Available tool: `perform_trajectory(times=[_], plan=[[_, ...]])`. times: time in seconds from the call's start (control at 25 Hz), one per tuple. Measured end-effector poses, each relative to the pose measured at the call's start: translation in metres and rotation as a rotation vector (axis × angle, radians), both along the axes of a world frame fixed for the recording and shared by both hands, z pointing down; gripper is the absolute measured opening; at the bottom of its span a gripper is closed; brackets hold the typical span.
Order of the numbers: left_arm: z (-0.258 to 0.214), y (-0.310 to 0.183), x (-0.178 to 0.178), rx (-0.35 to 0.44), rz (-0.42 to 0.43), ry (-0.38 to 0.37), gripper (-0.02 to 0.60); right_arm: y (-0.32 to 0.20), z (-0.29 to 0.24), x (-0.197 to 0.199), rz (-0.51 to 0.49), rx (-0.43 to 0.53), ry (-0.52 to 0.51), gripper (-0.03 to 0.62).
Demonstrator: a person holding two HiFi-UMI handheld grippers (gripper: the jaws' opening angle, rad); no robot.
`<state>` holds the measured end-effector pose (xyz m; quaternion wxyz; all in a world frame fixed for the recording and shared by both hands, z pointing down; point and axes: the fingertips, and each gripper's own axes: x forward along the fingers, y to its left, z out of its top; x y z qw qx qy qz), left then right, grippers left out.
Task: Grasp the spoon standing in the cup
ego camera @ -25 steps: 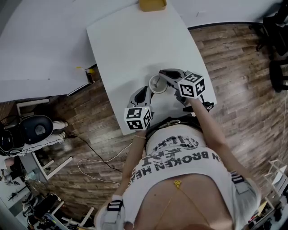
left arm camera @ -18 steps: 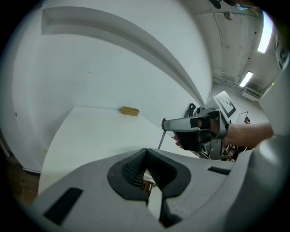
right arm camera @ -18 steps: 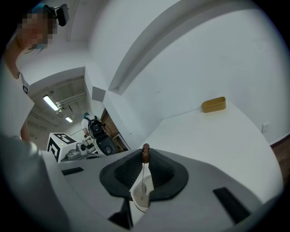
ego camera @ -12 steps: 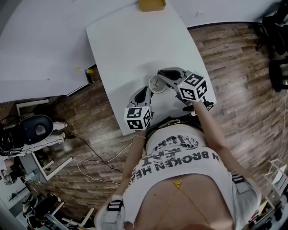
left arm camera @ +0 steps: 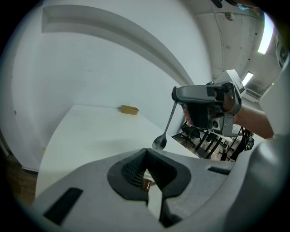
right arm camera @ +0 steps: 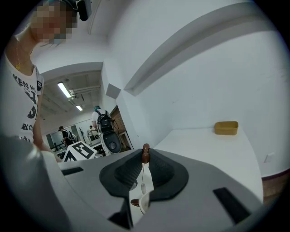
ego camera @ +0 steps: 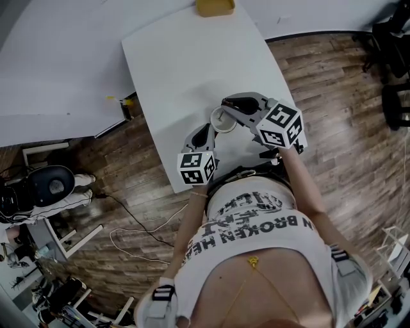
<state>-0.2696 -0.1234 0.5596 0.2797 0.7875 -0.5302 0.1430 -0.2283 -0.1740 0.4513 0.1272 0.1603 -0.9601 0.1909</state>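
The white cup point(ego camera: 221, 119) stands near the front edge of the white table point(ego camera: 186, 64). My left gripper point(ego camera: 209, 132) is shut on its wall, and the cup's white wall point(left arm camera: 154, 197) shows between the jaws point(left arm camera: 146, 156). My right gripper point(ego camera: 226, 105) is above the cup, shut on the upper handle of the metal spoon point(left arm camera: 168, 121). The spoon hangs straight down from the right gripper point(left arm camera: 182, 95), with its bowl in the air above the cup. From my right gripper point(right arm camera: 145, 159) I see the spoon's brown tip point(right arm camera: 145, 153) above the pads and the cup point(right arm camera: 142, 200) below.
A small yellow-brown box point(ego camera: 214, 6) sits at the table's far edge, also seen as the box point(left arm camera: 129, 109) and the box point(right arm camera: 226, 128). The table's right edge drops to a wood floor point(ego camera: 333, 83). A white wall rises beyond the table. Dark chairs point(ego camera: 391, 57) stand at the right.
My right gripper has risen with the spoon and rolled a little; its marker cube has shifted right in the head view. The left gripper and cup have stayed still.
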Motion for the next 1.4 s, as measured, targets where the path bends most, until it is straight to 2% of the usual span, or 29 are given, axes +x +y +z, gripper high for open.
perform_trajectory(times=[0.44, 0.64, 1.0, 1.4], plan=[[0.004, 0.001, 0.005, -0.009, 0.006, -0.005, -0.002, 0.003, -0.051, 0.011, -0.011, 0.106, -0.042, 0.04], [0.003, 0.0, 0.006, -0.007, 0.001, 0.0, -0.002, 0.001, -0.087, 0.023, 0.012, 0.174, -0.1, 0.04], [-0.012, 0.003, 0.001, 0.032, -0.037, -0.005, -0.002, 0.004, -0.124, 0.048, 0.07, 0.254, -0.165, 0.04], [-0.047, 0.008, 0.004, 0.1, -0.092, 0.03, -0.002, 0.009, -0.144, 0.068, 0.101, 0.302, -0.201, 0.04]])
